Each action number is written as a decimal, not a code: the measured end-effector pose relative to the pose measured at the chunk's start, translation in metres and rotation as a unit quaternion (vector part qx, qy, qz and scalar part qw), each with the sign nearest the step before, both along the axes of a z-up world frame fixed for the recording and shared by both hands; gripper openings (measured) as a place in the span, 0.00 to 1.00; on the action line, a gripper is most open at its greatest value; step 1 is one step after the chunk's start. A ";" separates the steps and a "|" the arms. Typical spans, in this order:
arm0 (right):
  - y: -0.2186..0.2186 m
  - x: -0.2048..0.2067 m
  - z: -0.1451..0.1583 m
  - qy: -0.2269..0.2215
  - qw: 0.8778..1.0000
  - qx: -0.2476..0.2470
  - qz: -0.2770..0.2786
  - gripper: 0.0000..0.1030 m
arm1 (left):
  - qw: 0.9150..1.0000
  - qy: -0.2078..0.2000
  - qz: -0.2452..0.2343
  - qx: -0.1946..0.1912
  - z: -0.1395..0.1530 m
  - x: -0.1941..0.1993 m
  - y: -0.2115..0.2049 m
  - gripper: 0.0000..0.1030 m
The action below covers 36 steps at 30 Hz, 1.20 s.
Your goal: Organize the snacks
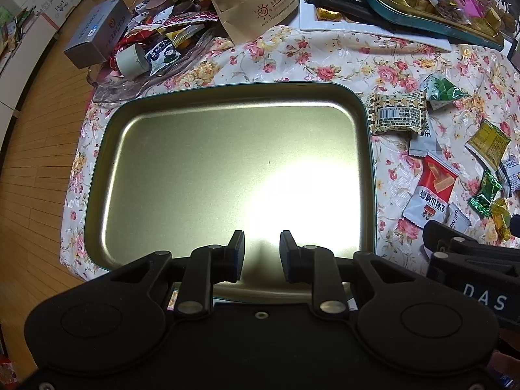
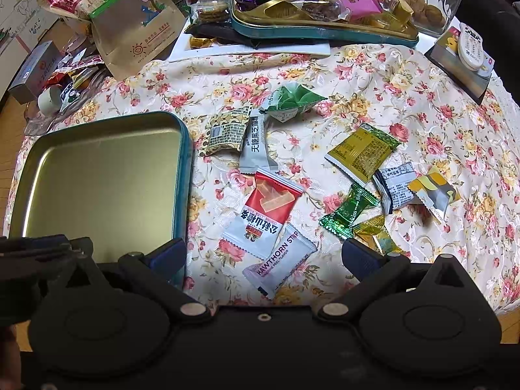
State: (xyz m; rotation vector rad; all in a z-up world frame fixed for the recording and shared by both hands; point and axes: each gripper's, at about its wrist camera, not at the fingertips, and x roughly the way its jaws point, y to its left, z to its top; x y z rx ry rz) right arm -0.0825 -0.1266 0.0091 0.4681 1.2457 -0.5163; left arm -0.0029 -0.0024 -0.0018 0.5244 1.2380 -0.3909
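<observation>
An empty gold-lined tin tray (image 1: 227, 162) with a teal rim lies on the flowered tablecloth. My left gripper (image 1: 262, 247) hovers over its near edge, jaws drawn close with nothing between them. Loose wrapped snacks lie right of the tray (image 2: 97, 178): a white Hawthorn Strip packet (image 2: 279, 265), a red-and-white packet (image 2: 263, 208), a grey packet (image 2: 256, 146), a gold patterned packet (image 2: 226, 135), a yellow-green packet (image 2: 364, 151) and a green foil candy (image 2: 349, 211). My right gripper (image 2: 265, 253) stands wide open above the Hawthorn Strip packet, holding nothing.
At the back a teal tin (image 2: 325, 29) heaped with sweets rests on a white board. A brown paper bag (image 2: 139, 32), a grey box (image 2: 32, 68) and a remote control (image 2: 471, 45) crowd the table's edges. The wooden floor (image 1: 32, 130) lies left of the table.
</observation>
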 end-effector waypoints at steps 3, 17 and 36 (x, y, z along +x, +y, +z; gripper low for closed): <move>0.001 0.000 0.000 0.002 1.000 0.000 0.002 1.00 | 1.000 0.001 0.000 0.002 -0.001 0.000 -0.001 0.32; 0.000 -0.001 0.000 0.000 1.000 0.000 0.005 1.00 | 1.000 0.001 -0.003 0.003 0.000 -0.001 0.000 0.32; 0.002 -0.002 0.000 -0.001 1.000 -0.002 0.006 1.00 | 1.000 0.002 -0.003 0.003 -0.001 -0.001 0.001 0.32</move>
